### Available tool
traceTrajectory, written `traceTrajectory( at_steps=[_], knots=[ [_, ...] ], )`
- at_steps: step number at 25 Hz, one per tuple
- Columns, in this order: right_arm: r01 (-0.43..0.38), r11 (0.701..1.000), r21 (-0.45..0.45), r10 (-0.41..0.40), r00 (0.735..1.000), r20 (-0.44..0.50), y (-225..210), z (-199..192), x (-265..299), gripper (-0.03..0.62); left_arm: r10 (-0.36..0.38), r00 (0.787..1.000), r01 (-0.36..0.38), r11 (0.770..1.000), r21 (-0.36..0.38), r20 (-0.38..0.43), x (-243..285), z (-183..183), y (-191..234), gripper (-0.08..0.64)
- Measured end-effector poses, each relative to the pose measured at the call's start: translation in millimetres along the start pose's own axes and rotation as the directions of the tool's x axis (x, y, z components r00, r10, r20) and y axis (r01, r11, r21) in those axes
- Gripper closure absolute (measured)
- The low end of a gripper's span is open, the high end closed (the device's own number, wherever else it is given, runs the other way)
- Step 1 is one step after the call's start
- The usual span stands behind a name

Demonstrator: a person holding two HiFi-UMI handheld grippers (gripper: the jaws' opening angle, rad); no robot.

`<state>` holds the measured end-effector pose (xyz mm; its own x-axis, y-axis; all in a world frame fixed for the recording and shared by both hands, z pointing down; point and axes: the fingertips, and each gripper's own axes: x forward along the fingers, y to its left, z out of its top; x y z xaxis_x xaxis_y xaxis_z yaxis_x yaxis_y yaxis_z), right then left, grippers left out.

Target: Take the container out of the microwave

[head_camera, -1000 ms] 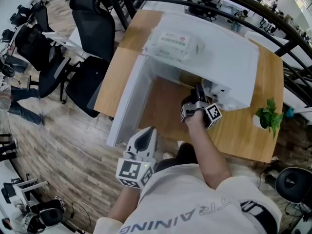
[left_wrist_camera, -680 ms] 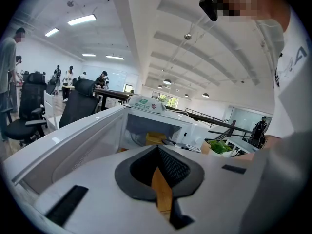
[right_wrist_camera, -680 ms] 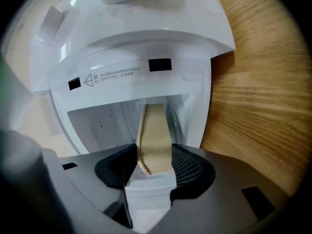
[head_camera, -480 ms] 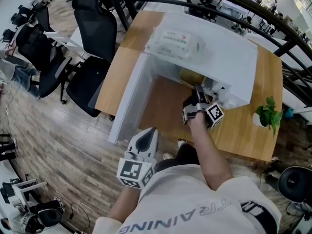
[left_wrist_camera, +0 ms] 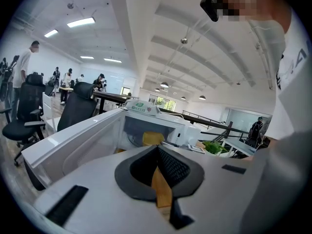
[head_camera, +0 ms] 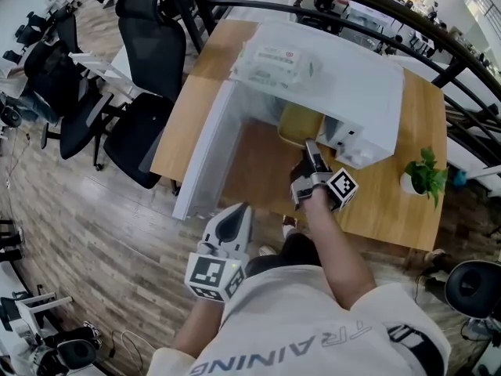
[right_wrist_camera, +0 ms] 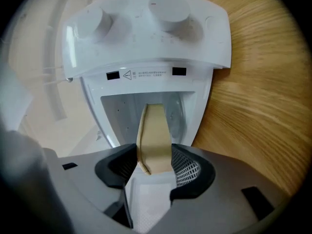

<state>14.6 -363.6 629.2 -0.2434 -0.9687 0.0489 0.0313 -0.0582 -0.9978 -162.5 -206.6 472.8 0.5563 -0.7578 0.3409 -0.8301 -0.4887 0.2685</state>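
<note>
The right tool [head_camera: 311,149] is clamped on the near rim of the tan container [head_camera: 300,124], just right of the head view's centre. In the right gripper view the two dark pads of this tool [right_wrist_camera: 155,151] press on either side of the container's [right_wrist_camera: 153,130] thin edge, which rises from between them toward the middle of the frame. The container sits at the open mouth of the white microwave [head_camera: 352,92], partly under its roof and partly over the wooden bench [head_camera: 180,124]. The microwave's door [head_camera: 205,155] stands swung open at the left of the cavity. A flat white packet [head_camera: 274,63] lies on top of the microwave.

The left tool [head_camera: 232,224] hangs at lower centre of the head view, well apart from the container and off the bench's near edge. Its jaws [left_wrist_camera: 157,150] are together at the tips with nothing between them; beyond them the container [left_wrist_camera: 152,138] shows in the microwave's [left_wrist_camera: 146,118] opening.

A small potted plant [head_camera: 423,175] stands on the bench at the right.
</note>
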Motion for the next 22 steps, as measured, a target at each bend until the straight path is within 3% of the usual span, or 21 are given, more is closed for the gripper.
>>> traceTrajectory(
  at_steps=[15, 22],
  knots=[
    [-0.047, 0.999, -0.002, 0.047, 0.994, -0.097, 43.4, -47.9, -79.0, 0.36, -0.019, 0.999, 0.018, 1.0, 0.009, 0.05, -38.2, -15.5, -23.9, 0.528],
    [-0.063, 0.998, -0.004, 0.061, 0.986, -0.153, 62.9, -54.3, -113.2, 0.36, 0.01, 0.996, -0.011, 1.0, 0.018, 0.086, -48.0, -7.4, -37.6, 0.529]
  ],
)
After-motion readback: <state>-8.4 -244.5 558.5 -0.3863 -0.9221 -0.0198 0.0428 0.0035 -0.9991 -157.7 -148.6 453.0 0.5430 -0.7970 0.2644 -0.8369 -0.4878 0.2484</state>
